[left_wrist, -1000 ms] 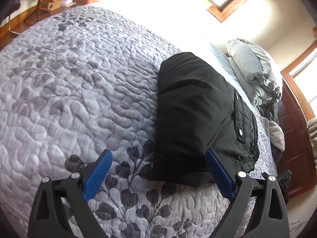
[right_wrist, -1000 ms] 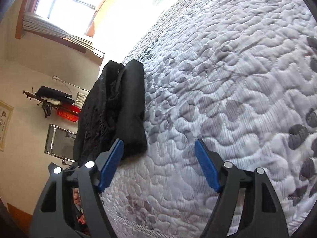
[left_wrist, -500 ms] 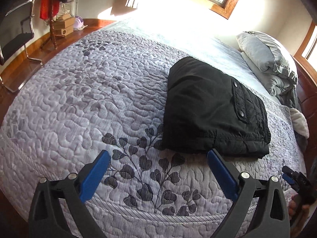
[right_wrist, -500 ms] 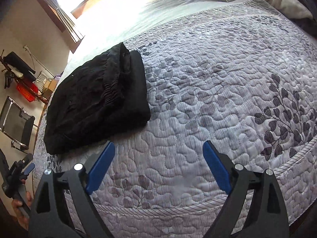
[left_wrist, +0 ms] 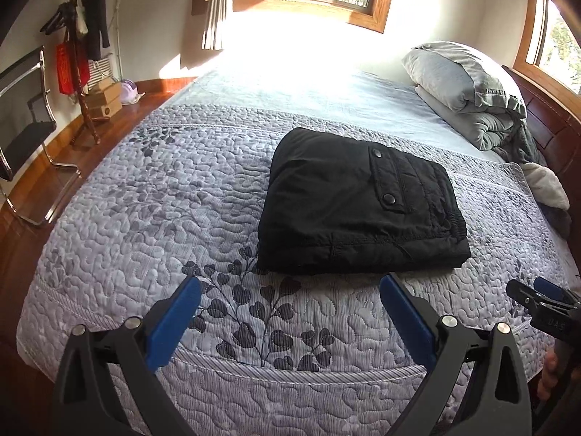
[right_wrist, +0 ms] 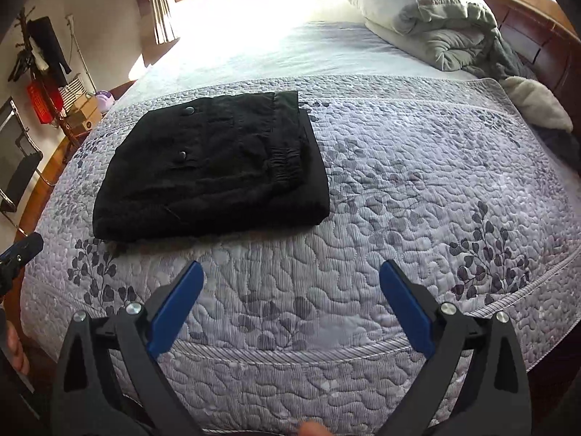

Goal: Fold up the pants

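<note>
- Nearest to us, our left gripper [left_wrist: 290, 312] stands with its blue pads spread wide and nothing between them; only the quilt shows in the gap.
- Our right gripper [right_wrist: 290, 298] is likewise empty-handed, its jaws opening at this moment, with bare quilt between the pads.
- Both tools hang over the near edge of the floral quilt [left_wrist: 145, 218], clear of the cloth and touching nothing.
- Just beyond the pads, on the middle of the quilt, lie the black pants [left_wrist: 356, 203], folded into a compact rectangle; the snap-buttoned pocket flap [left_wrist: 386, 176] faces up and the elastic waistband [right_wrist: 287, 156] sits toward the right side of the bundle.
- We judge the folding essentially done, so the step in hand is a clean retreat: we draw both grippers back and up without brushing the near fold, which would drag the top layer out of square.
- If we tidy at all, we would check the right edge, where a lower layer peeks out past the waistband; a light nudge inward would do, not a fresh grasp.
- Farther off, the grey pillow [left_wrist: 457, 72] rests on bunched bedding by the wooden headboard [right_wrist: 526, 29], well apart from the pants.
- At the far left stand a coat rack [left_wrist: 78, 36] and a chair [left_wrist: 25, 127].
</note>
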Action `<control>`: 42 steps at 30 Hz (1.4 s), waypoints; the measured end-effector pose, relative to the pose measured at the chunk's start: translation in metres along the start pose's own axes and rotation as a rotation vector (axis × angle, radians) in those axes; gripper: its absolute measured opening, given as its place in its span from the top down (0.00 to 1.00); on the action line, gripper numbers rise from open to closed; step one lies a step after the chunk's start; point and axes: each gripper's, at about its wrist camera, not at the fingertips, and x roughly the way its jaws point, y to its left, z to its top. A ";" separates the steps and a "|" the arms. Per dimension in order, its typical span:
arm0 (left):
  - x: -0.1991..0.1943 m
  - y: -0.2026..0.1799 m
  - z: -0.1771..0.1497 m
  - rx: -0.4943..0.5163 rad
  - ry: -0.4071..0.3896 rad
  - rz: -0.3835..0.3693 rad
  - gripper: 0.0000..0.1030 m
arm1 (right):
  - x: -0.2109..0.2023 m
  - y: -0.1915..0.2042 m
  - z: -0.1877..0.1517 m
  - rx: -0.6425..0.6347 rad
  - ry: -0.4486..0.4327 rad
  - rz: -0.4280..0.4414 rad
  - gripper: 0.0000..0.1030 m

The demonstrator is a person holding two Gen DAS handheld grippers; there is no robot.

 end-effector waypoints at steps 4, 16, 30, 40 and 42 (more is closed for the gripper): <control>0.005 -0.001 0.001 0.047 -0.002 0.062 0.03 | -0.010 0.004 0.002 -0.002 -0.020 0.009 0.06; 0.004 -0.002 0.002 0.073 -0.024 0.052 0.03 | -0.010 0.018 -0.002 -0.012 -0.006 0.031 0.06; 0.003 -0.002 0.009 0.090 -0.049 0.042 0.03 | 0.002 0.031 0.000 -0.029 -0.001 0.058 0.06; 0.006 -0.001 0.009 0.093 -0.048 0.044 0.03 | 0.005 0.029 0.000 -0.014 0.000 0.056 0.06; 0.006 -0.001 0.009 0.096 -0.051 0.044 0.03 | 0.005 0.029 0.000 -0.013 0.001 0.056 0.06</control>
